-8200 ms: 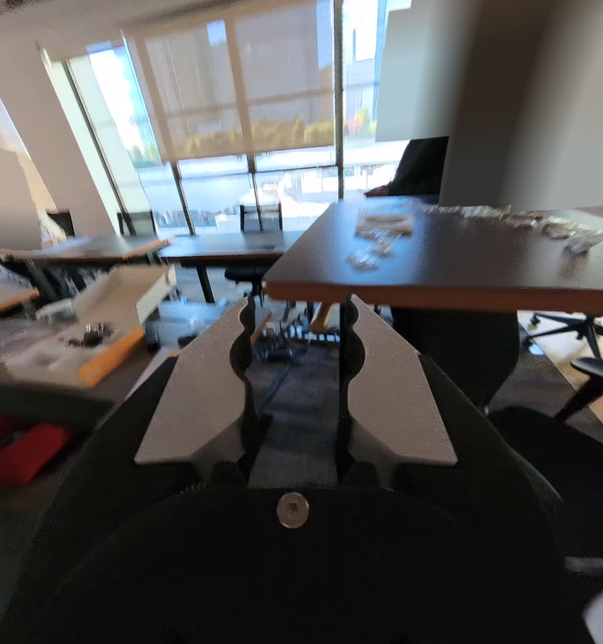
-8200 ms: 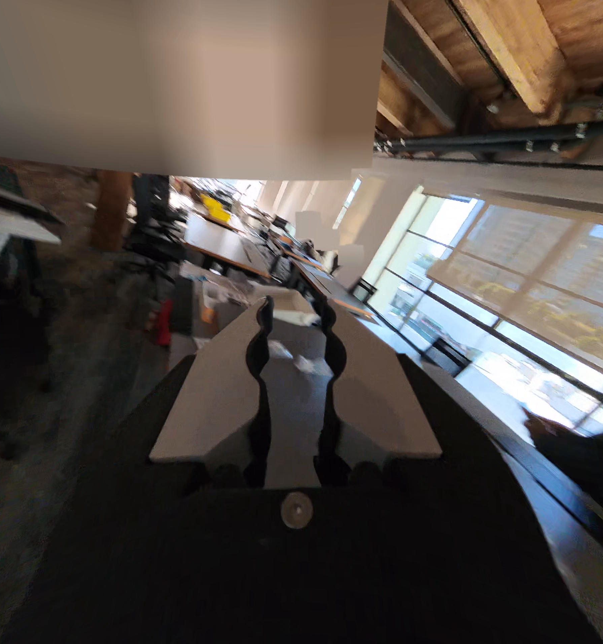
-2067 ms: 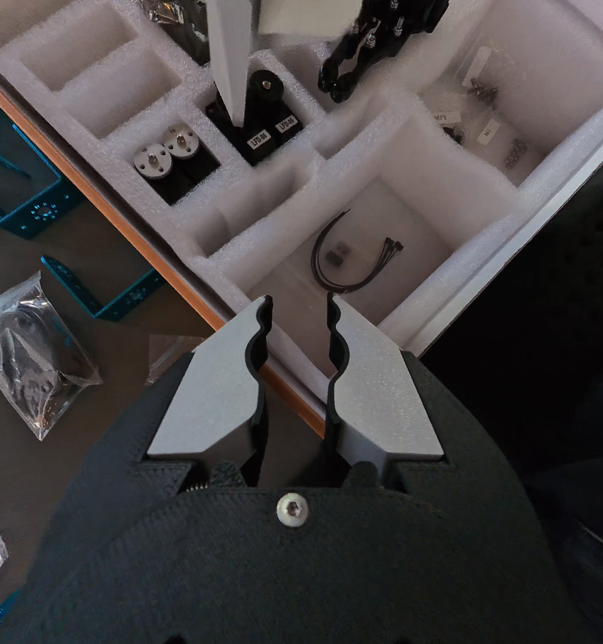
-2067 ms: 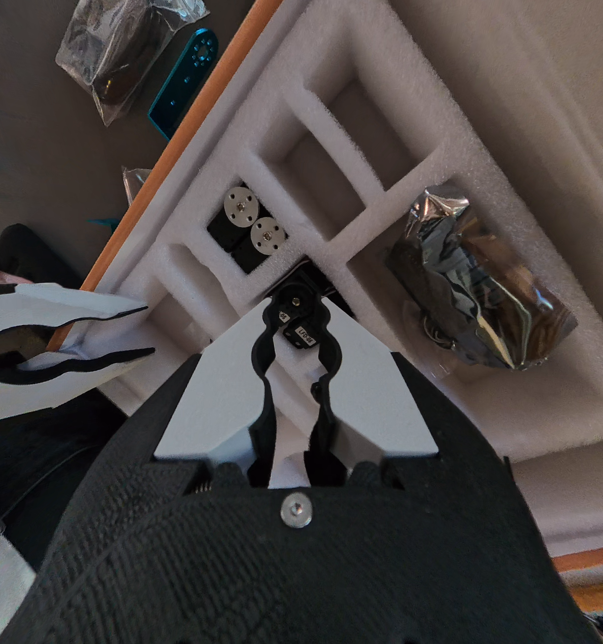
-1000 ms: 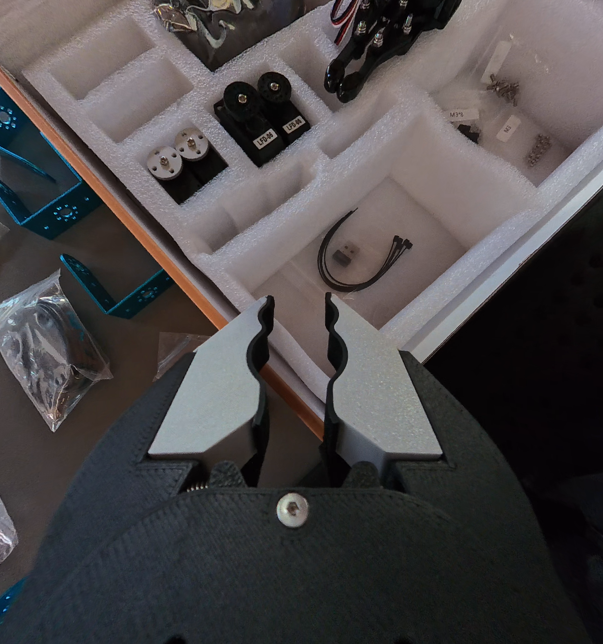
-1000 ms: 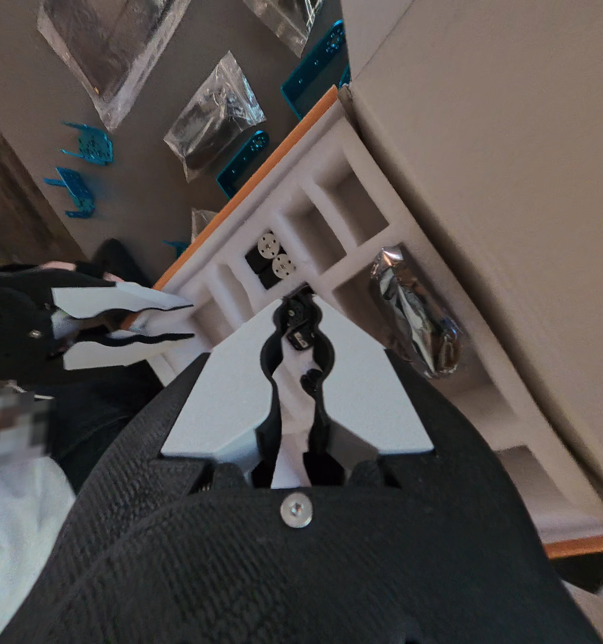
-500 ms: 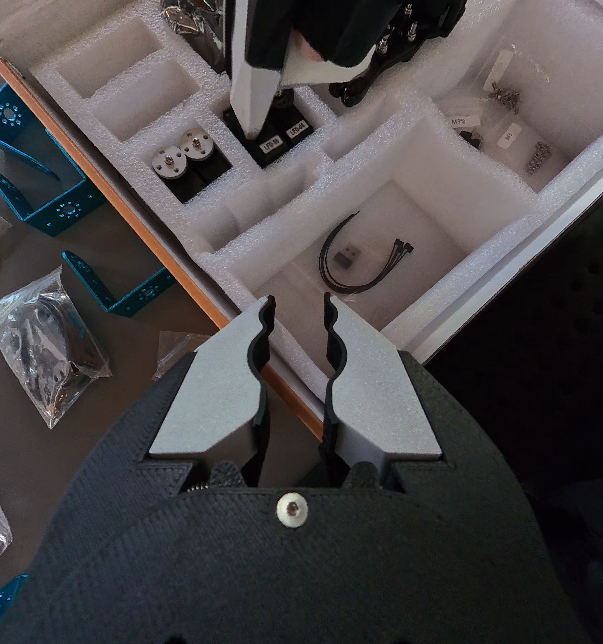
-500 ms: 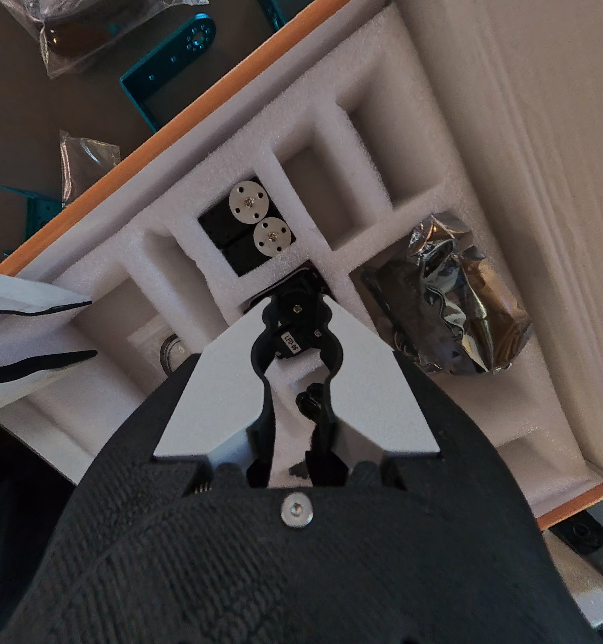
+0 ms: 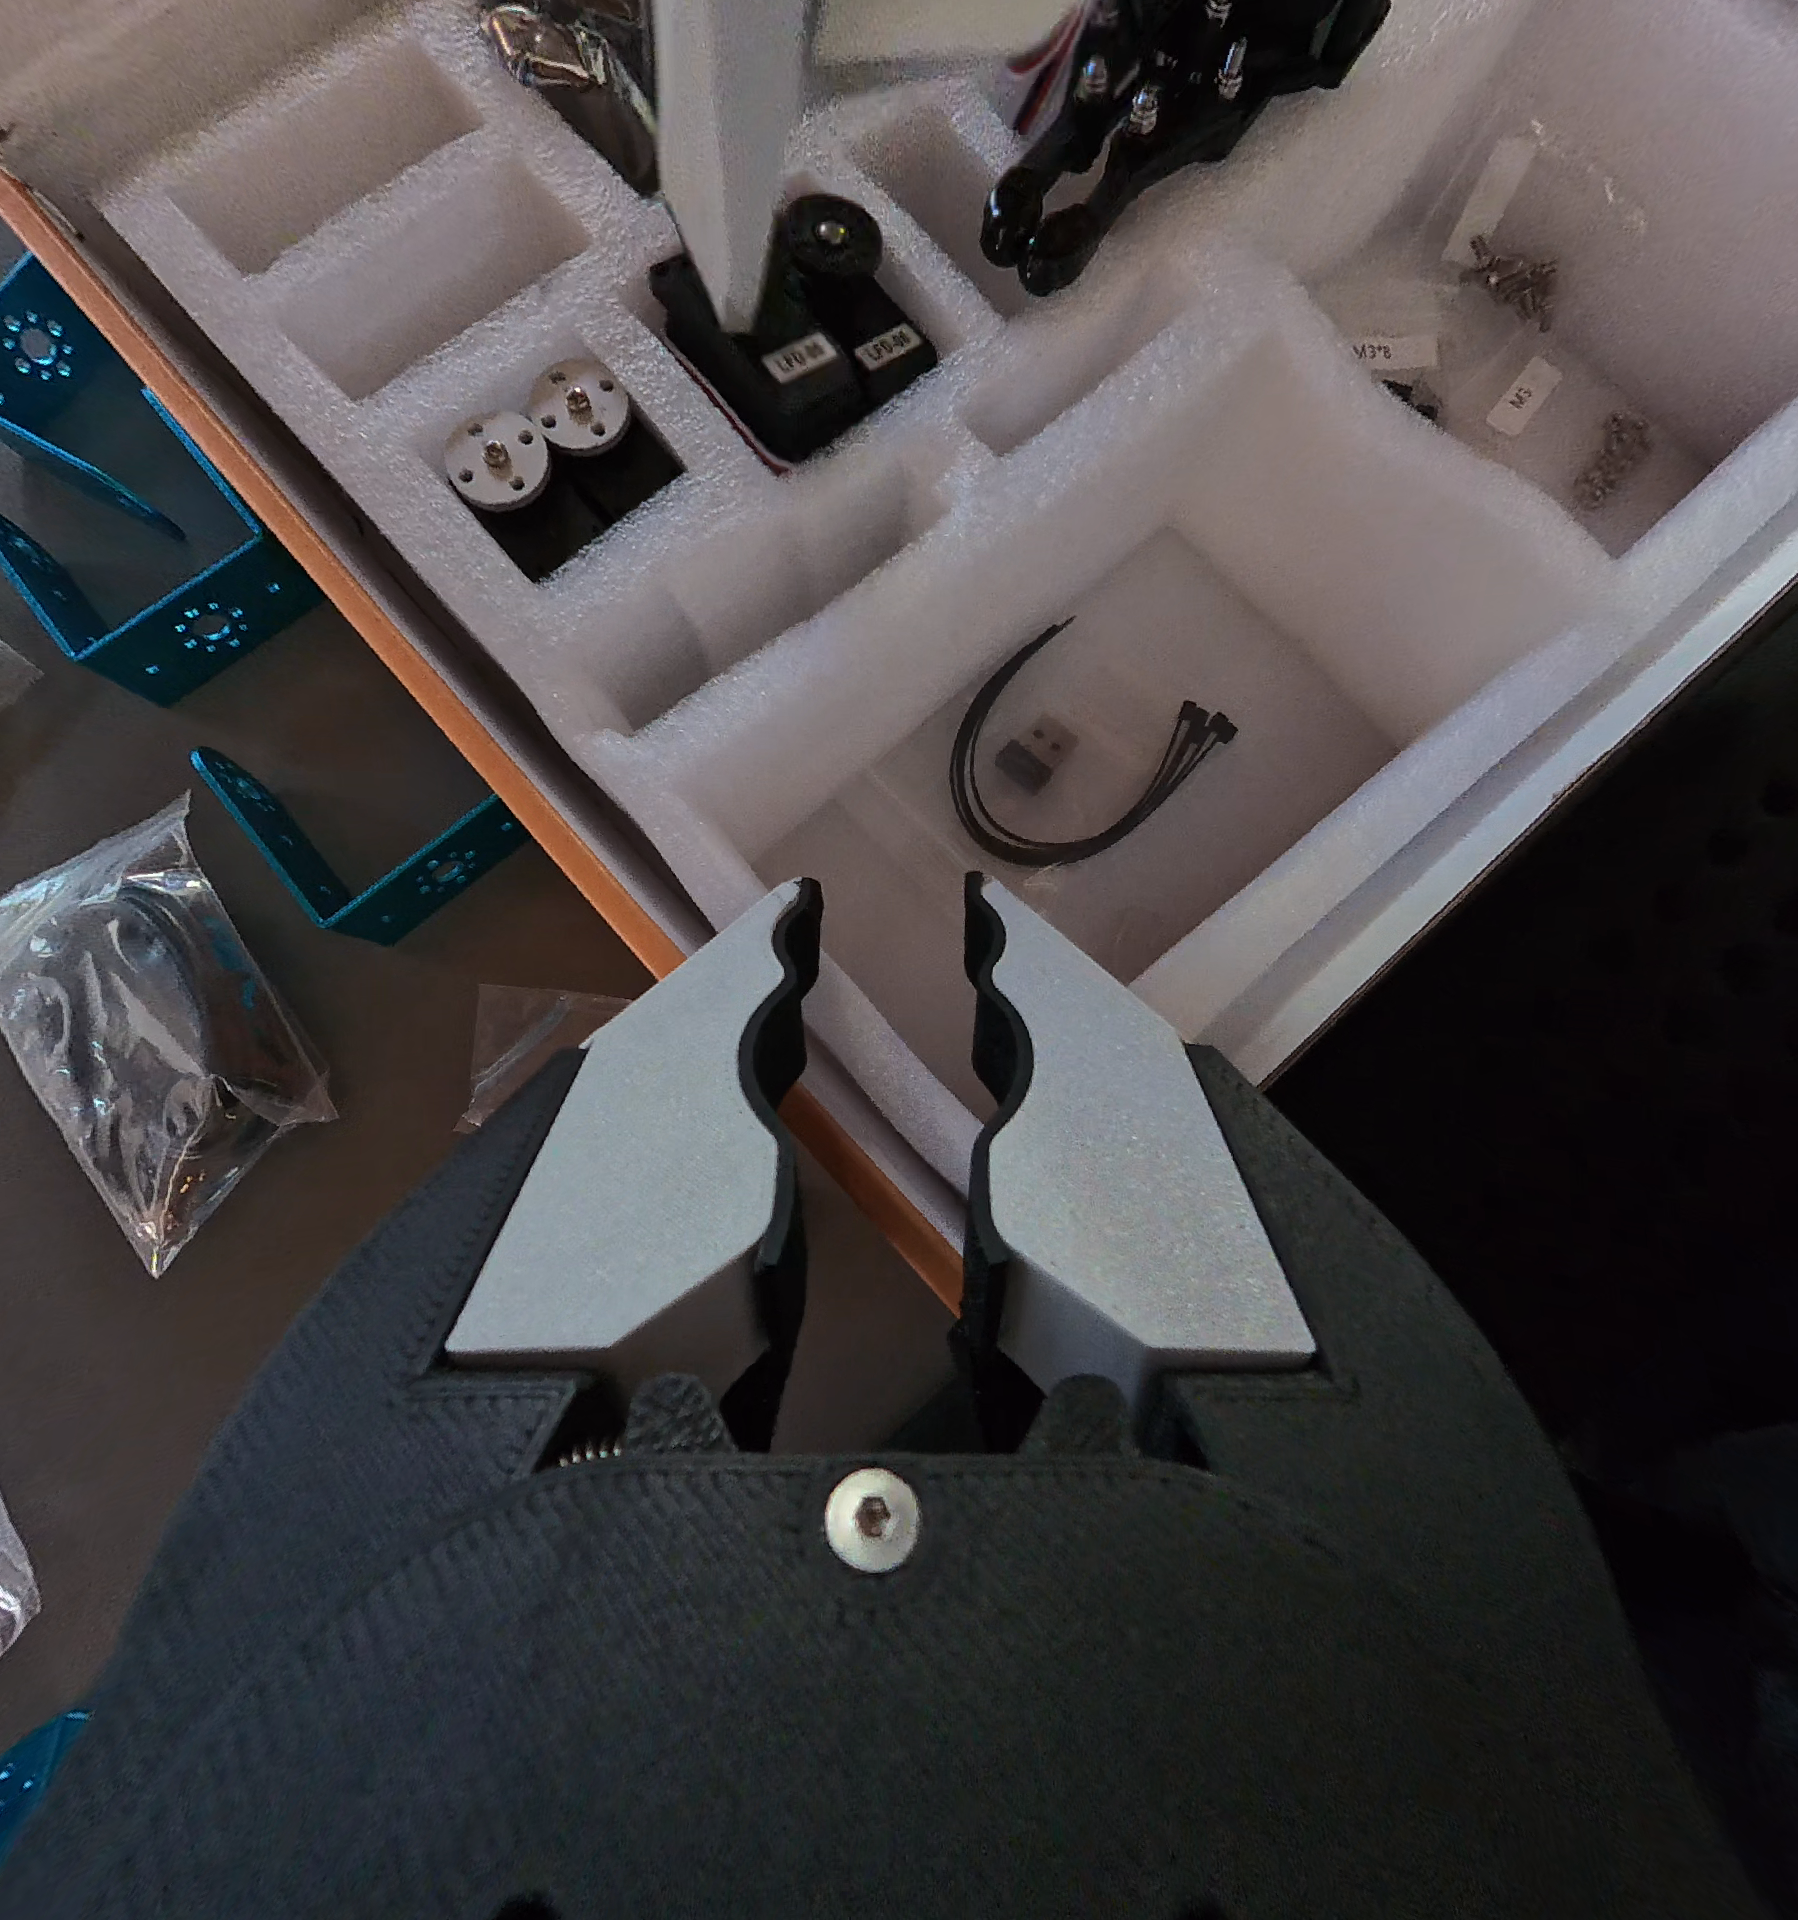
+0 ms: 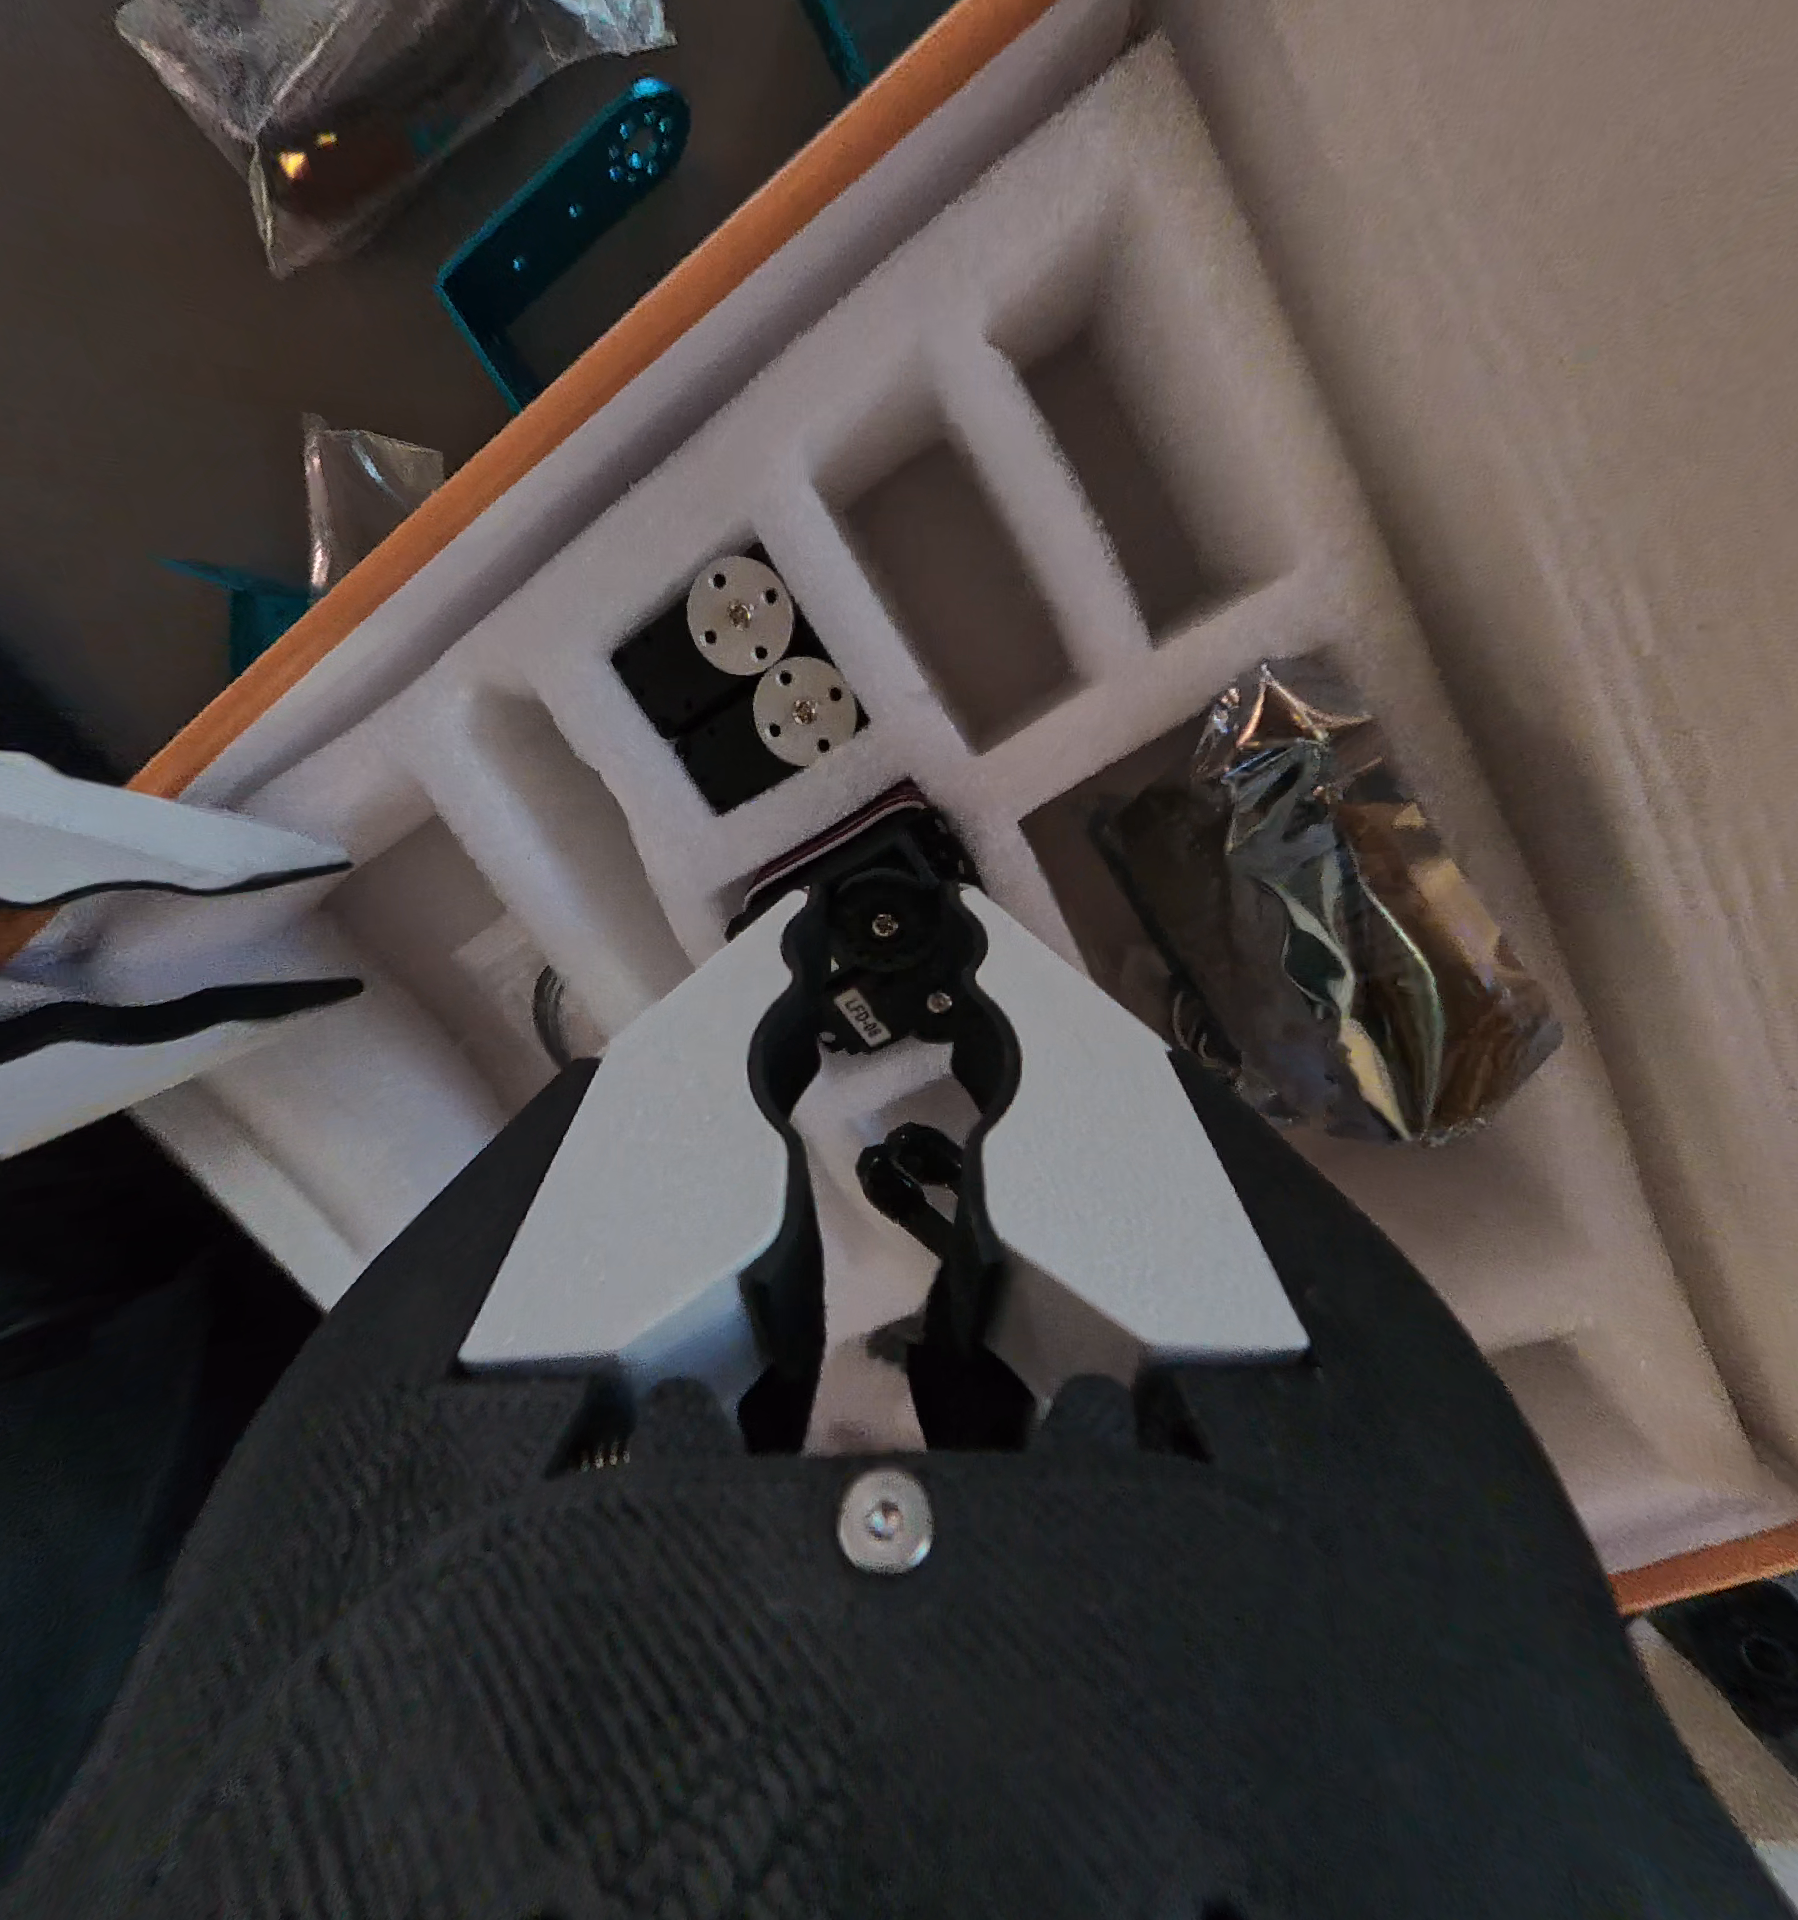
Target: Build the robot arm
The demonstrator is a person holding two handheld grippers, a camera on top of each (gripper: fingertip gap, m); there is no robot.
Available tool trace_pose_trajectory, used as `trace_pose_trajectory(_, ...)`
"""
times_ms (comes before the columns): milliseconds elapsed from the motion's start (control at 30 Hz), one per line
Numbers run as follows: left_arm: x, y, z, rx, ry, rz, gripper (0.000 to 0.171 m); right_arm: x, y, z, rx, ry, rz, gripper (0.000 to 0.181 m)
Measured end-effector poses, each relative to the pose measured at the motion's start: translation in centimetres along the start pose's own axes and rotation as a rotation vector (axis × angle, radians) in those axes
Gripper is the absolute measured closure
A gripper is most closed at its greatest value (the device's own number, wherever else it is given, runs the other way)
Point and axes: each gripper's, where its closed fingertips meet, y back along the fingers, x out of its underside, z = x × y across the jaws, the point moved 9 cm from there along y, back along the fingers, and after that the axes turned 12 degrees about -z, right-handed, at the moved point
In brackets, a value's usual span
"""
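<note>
right: my right gripper [image 10: 882, 971] is down in the foam tray [image 10: 988, 312] again, fingertips either side of a black servo [image 10: 879, 987], after pulling up a second ago | servo: red-striped cable now shows beside it | left: barely shifts

We see white foam [image 9: 1134, 436] in an orange-edged box [image 9: 438, 686], black servos [image 9: 833, 364] with white labels, silver-disc servos [image 10: 770, 675], blue brackets [image 9: 147, 582], and grey-fingered black grippers [image 9: 890, 914].
</note>
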Motion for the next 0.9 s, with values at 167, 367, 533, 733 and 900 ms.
trace_pose_trajectory(167,0.0,0.0,0.0,-0.006,0.001,0.001,0.145,-1.7,-0.1,-1.4,-0.153,-0.075,0.158,0.162)
trace_pose_trajectory(367,0.0,0.1,0.2,0.008,0.056,-0.031,0.147,-1.7,3.6,0.6,-0.11,-0.093,-0.039,0.161)
trace_pose_trajectory(533,-2.1,2.3,2.4,0.215,0.555,-0.224,0.143,-0.6,7.8,2.6,-0.249,-0.15,-0.324,0.161)
trace_pose_trajectory(733,-6.5,6.0,6.4,0.625,1.111,-0.596,0.105,-0.8,14.5,5.5,-0.439,-0.135,-0.642,0.162)
trace_pose_trajectory(900,-10.2,6.0,4.0,1.056,1.221,-0.546,0.104,-0.5,19.2,8.7,-0.454,-0.076,-0.811,0.162)
